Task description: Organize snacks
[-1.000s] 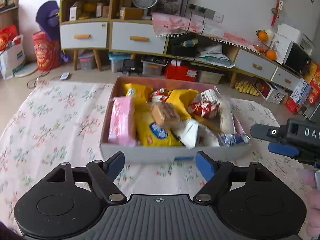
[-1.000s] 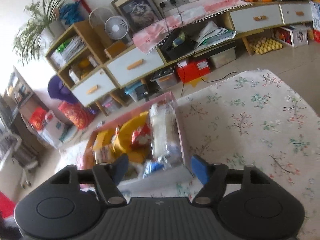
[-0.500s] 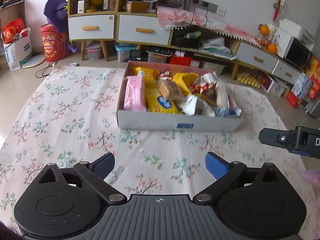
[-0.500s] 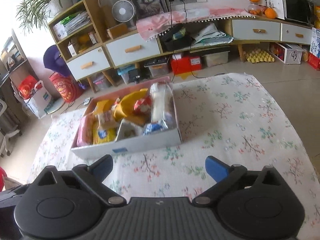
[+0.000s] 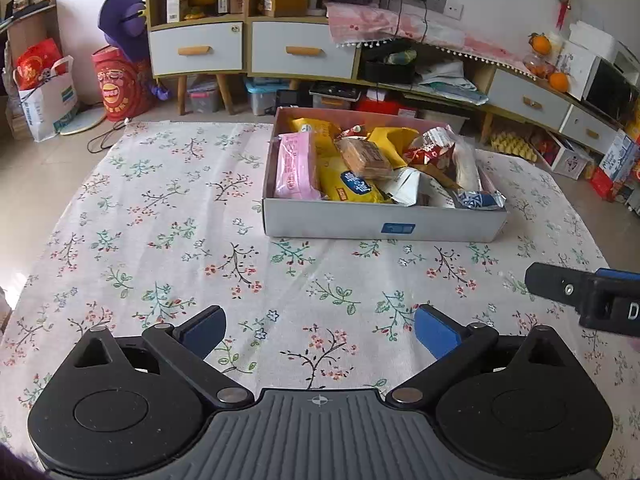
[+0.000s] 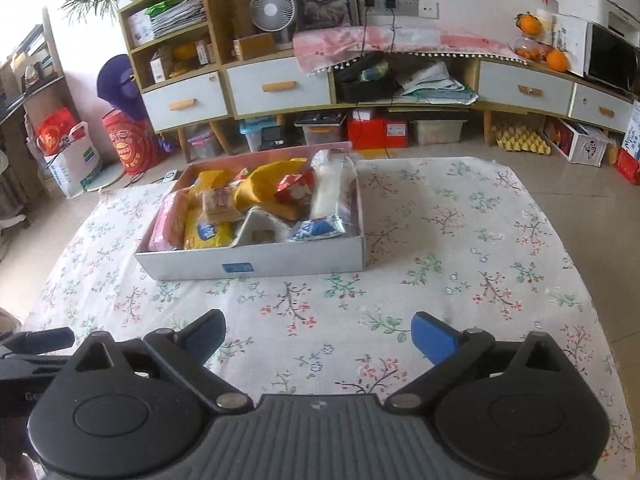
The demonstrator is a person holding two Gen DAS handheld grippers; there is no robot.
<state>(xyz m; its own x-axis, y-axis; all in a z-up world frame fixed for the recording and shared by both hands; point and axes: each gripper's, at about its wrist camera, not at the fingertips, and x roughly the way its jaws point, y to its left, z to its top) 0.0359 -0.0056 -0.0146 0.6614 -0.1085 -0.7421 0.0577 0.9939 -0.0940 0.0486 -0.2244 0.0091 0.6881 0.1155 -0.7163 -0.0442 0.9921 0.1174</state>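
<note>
A white cardboard box (image 5: 384, 226) (image 6: 256, 266) sits on the floral cloth (image 5: 160, 240), packed with snacks: a pink packet (image 5: 296, 166), a yellow bag (image 5: 352, 184), a brown biscuit pack (image 5: 366, 156), a red-and-white pack (image 5: 430, 148) and a long white pack (image 6: 332, 186). My left gripper (image 5: 319, 330) hovers over the cloth well short of the box, jaws opening, nothing between them. My right gripper (image 6: 319, 334) is open and empty, also short of the box. Each gripper shows at the edge of the other's view: right gripper (image 5: 580, 296), left gripper (image 6: 36, 344).
Beyond the cloth (image 6: 460, 260) stands a low cabinet with drawers (image 5: 300, 50), shelves, a fan (image 6: 272, 10) and a framed cat picture. Bags (image 5: 44, 92) and a red drum (image 5: 118, 86) stand on the floor at the left; storage boxes sit under the cabinet.
Both grippers have pulled back from the box, which now looks smaller and farther. Both sets of jaws have widened. The right wrist view has rolled level.
</note>
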